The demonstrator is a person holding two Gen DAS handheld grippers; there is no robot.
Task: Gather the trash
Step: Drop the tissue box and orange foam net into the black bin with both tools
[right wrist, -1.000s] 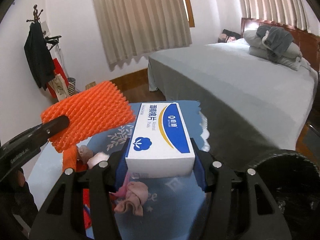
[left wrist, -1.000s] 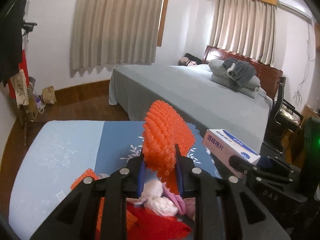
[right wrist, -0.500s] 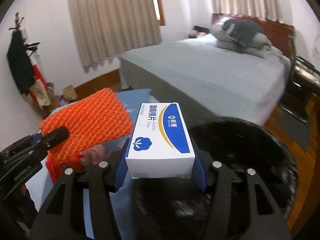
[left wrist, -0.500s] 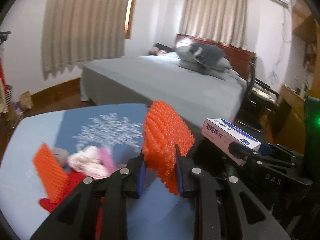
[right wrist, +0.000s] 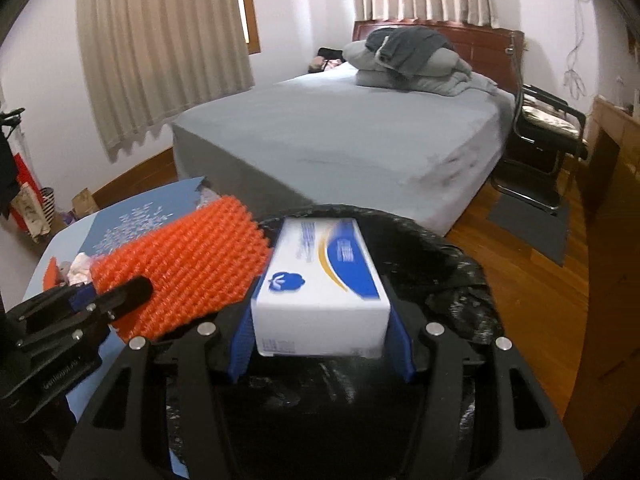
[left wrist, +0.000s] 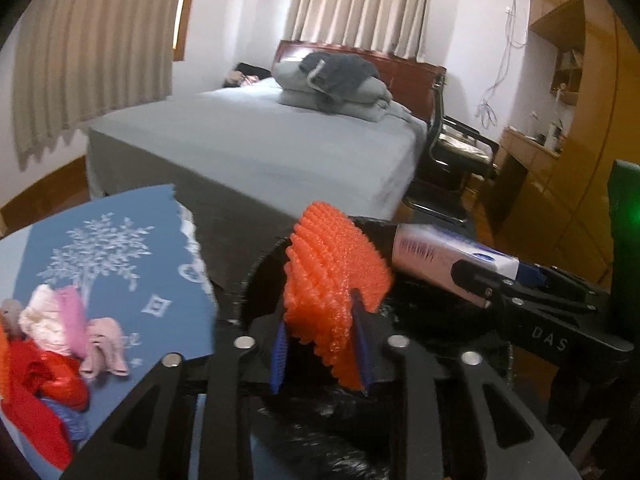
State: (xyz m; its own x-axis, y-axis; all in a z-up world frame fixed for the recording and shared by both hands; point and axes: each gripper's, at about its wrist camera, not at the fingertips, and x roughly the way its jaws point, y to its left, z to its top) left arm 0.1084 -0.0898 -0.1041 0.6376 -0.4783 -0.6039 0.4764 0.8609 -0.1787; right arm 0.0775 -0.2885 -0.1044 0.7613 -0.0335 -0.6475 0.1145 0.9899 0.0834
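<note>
Right now both pieces of trash hang above the black-lined bin (right wrist: 440, 256). The left gripper (left wrist: 320, 354) has its jaws clamped on the orange foam net (left wrist: 332, 276); the right gripper (right wrist: 320, 344) pinches the white and blue box (right wrist: 320, 280) by its sides. The net sits toward the bin's table-side rim, so on release it could catch on the liner or drop outside. Its soft ribs may also cling to the pads. More scraps (left wrist: 60, 332) wait on the blue tablecloth (left wrist: 132, 264) beside the bin.

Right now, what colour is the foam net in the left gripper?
Bright orange, the foam net shows best in the right wrist view.
</note>
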